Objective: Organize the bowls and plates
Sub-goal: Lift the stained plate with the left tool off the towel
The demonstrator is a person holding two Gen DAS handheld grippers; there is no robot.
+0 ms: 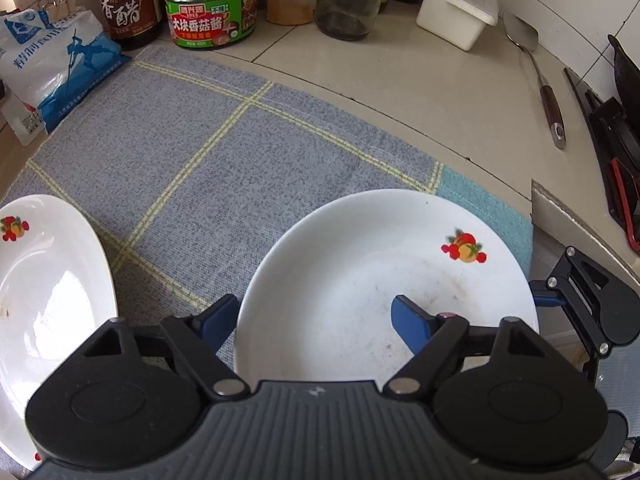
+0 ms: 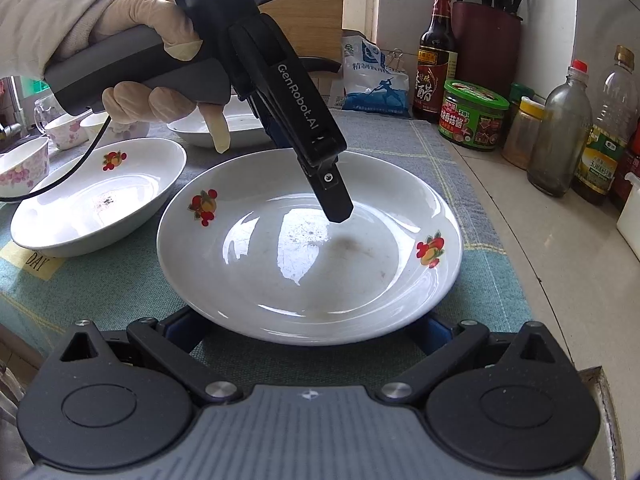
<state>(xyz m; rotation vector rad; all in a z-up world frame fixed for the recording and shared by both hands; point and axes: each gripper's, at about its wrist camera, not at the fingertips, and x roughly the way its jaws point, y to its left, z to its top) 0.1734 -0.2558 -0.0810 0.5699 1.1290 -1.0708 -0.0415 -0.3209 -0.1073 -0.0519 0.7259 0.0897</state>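
A white plate with fruit prints (image 1: 360, 280) (image 2: 304, 264) lies on the grey-blue checked cloth (image 1: 224, 152). My left gripper (image 1: 316, 320) is open, its jaws straddling the plate's left rim, one finger (image 2: 334, 196) over the plate's inside. My right gripper (image 2: 308, 330) is open, its blue fingers under the plate's near rim on either side. A second white fruit-print plate (image 1: 44, 280) (image 2: 100, 196) lies to the left. A third plate (image 2: 236, 128) sits behind it. Flowered bowls (image 2: 24, 164) stand at far left.
Behind the cloth stand a vinegar bottle (image 1: 128, 0), a green sauce jar (image 1: 212, 4), jars, a salt bag (image 1: 52, 68) and a white box (image 1: 456, 8). A spatula (image 1: 536, 76) lies on the tiled counter. The stove edge (image 1: 616, 148) is at right.
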